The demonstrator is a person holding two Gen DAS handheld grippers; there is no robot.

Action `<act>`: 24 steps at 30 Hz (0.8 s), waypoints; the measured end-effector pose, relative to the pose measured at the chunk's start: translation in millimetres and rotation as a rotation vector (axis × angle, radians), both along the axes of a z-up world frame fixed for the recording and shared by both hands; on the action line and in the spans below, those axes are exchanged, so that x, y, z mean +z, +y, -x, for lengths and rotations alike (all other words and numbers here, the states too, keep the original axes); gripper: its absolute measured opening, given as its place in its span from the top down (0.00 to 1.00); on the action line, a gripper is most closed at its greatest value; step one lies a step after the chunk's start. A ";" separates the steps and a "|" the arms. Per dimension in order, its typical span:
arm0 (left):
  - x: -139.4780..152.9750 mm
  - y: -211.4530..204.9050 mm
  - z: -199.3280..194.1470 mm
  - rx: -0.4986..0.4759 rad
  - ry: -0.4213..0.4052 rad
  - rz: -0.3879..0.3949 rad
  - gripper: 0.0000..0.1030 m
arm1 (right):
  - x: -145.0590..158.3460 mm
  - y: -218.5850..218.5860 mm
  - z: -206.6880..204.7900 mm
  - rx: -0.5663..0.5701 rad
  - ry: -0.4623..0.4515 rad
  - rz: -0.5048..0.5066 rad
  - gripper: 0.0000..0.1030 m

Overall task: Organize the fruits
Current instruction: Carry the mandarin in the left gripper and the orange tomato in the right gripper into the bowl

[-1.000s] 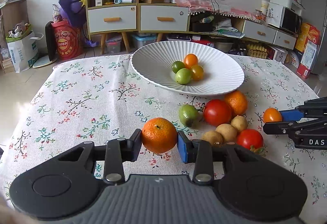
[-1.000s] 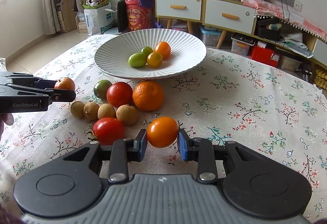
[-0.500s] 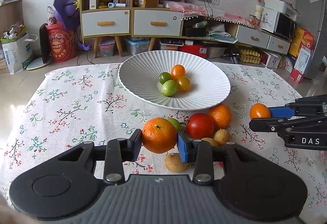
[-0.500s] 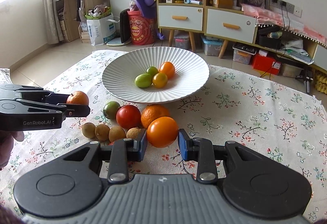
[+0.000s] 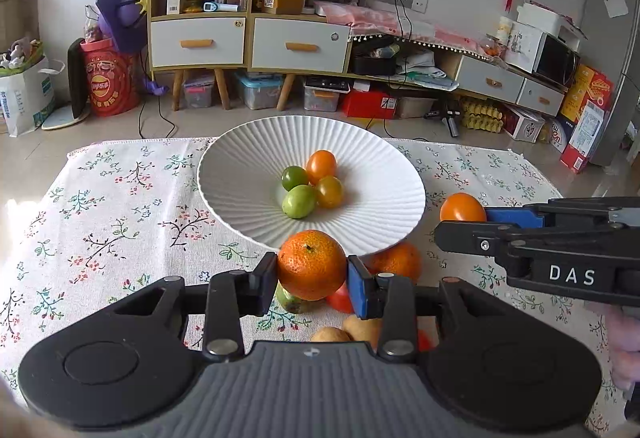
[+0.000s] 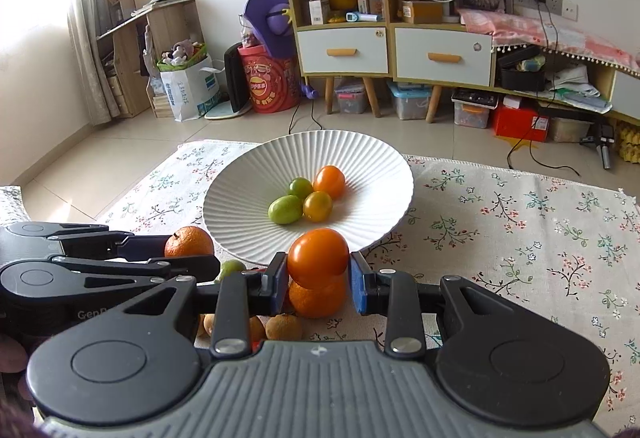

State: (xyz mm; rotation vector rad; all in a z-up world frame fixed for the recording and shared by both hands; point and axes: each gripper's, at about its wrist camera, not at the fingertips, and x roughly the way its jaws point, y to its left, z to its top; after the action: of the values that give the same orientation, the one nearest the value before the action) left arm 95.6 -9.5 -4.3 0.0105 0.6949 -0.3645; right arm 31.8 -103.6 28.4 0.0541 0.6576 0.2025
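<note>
Both grippers are loaded, left gripper [image 5: 312, 280] clamping a mandarin [image 5: 311, 264], right gripper [image 6: 318, 278] pinching an orange tomato [image 6: 318, 253], white ribbed plate [image 5: 360, 158] dead ahead.

The left claw [image 5: 312, 280] is a black plastic tool with a ribbed grey housing at its base, flanked by two broad rounded black lobes, each with a shallow circular recess. Two black link arms run forward from silver screw heads on that housing. One finger pad is black, the other blue [image 5: 357, 288]. The right claw [image 6: 318, 280] has the same build: grey ribbed base, black lobes, silver screws, blue pads on both sides. Seen side-on, its black body bears white letters "DAS"; the left one's side reads "GenR", partly hidden.
</note>
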 end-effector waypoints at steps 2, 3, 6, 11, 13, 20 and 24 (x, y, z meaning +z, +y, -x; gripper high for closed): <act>-0.1 -0.6 -4.7 0.016 0.002 0.003 0.75 | -1.1 1.6 -3.1 0.004 0.004 -0.003 0.72; -0.4 -1.1 -7.2 0.018 0.004 -0.002 0.75 | -1.3 2.5 -4.7 0.008 0.004 0.000 0.72; 0.7 -3.4 -18.2 0.008 -0.003 -0.047 0.75 | -0.9 4.1 -12.1 0.013 -0.002 0.014 0.72; 2.1 -5.2 -46.4 -0.017 0.008 -0.047 0.75 | -3.1 1.1 -28.1 0.007 0.005 0.009 0.72; 1.8 -7.7 -57.1 -0.048 0.011 -0.055 0.75 | -4.6 -0.7 -35.9 0.016 0.016 0.009 0.72; -5.3 -8.3 -87.2 -0.065 0.036 -0.054 0.75 | -12.5 -11.2 -60.6 0.044 0.019 0.034 0.72; -10.2 -10.5 -96.3 -0.064 0.051 -0.072 0.75 | -15.2 -16.3 -72.2 0.051 0.010 0.024 0.72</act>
State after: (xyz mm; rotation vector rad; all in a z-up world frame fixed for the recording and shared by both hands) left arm 191.9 -20.0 -14.4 0.0923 0.7590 -0.4024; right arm 103.9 -119.8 13.3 0.0150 0.6719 0.2431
